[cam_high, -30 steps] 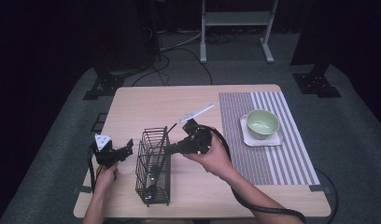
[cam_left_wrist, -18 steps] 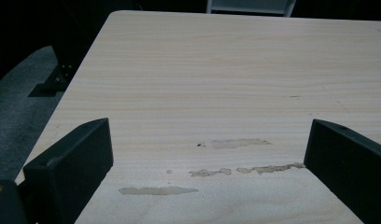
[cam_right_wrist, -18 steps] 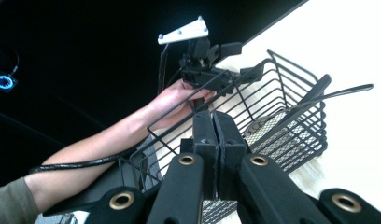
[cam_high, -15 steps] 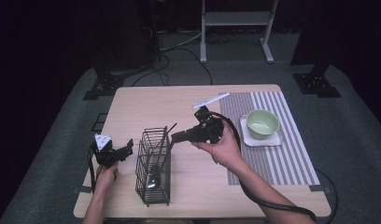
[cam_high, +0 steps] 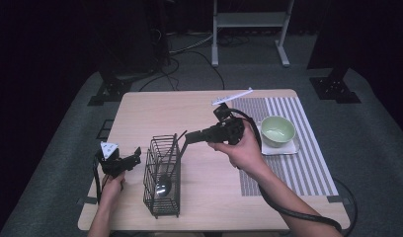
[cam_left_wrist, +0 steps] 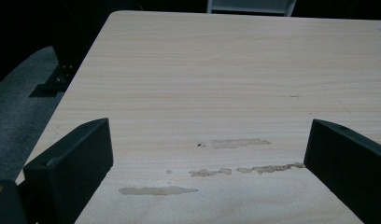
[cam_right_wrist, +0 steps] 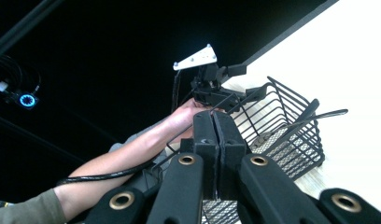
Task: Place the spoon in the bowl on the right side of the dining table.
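The black wire basket stands near the table's front left, a ladle and dark utensils leaning inside it. Since a second ago the right gripper has lifted up and back from the basket's rim and hangs above it, jaws pressed together on nothing. The left gripper has kept its place just left of the basket, jaws wide apart over bare wood. The pale table carries a striped mat and green bowl; around it, grey carpet and darkness.

Black wire basket, green bowl
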`<state>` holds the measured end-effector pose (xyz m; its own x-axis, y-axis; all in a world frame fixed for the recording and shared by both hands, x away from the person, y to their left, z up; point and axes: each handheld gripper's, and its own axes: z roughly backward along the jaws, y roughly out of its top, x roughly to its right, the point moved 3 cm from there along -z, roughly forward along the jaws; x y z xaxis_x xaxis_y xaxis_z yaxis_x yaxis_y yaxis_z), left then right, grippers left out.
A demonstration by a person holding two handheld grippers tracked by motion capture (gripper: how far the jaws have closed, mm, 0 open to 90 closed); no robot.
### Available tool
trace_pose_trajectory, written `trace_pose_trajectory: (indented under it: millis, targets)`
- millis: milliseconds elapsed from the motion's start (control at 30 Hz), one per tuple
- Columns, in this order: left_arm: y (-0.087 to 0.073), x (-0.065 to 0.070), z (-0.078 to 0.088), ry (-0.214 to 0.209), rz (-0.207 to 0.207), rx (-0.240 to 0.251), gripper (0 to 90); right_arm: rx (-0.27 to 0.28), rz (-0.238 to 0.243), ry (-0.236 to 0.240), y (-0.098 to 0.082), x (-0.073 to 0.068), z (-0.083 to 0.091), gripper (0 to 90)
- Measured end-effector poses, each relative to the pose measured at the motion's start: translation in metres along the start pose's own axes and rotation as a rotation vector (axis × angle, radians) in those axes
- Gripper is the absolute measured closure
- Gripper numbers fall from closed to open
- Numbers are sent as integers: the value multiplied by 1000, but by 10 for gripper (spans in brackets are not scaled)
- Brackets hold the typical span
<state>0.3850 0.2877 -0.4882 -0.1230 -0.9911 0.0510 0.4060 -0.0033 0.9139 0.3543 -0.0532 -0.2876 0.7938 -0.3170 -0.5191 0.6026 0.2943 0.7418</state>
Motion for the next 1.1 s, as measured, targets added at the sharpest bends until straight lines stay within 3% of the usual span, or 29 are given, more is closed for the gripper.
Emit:
trace_pose_trajectory:
  millis: [533, 767, 1100]
  targets:
    - [0, 0, 0, 1, -1, 0, 3, 54, -42, 0, 1, 4, 44, 888]
    - [0, 0, 0, 2, -7, -4, 3, 67, -71, -23, -10, 14, 66, 888]
    - [0, 0, 0, 3, -7, -3, 4, 75, -117, -47, -28, 33, 81, 888]
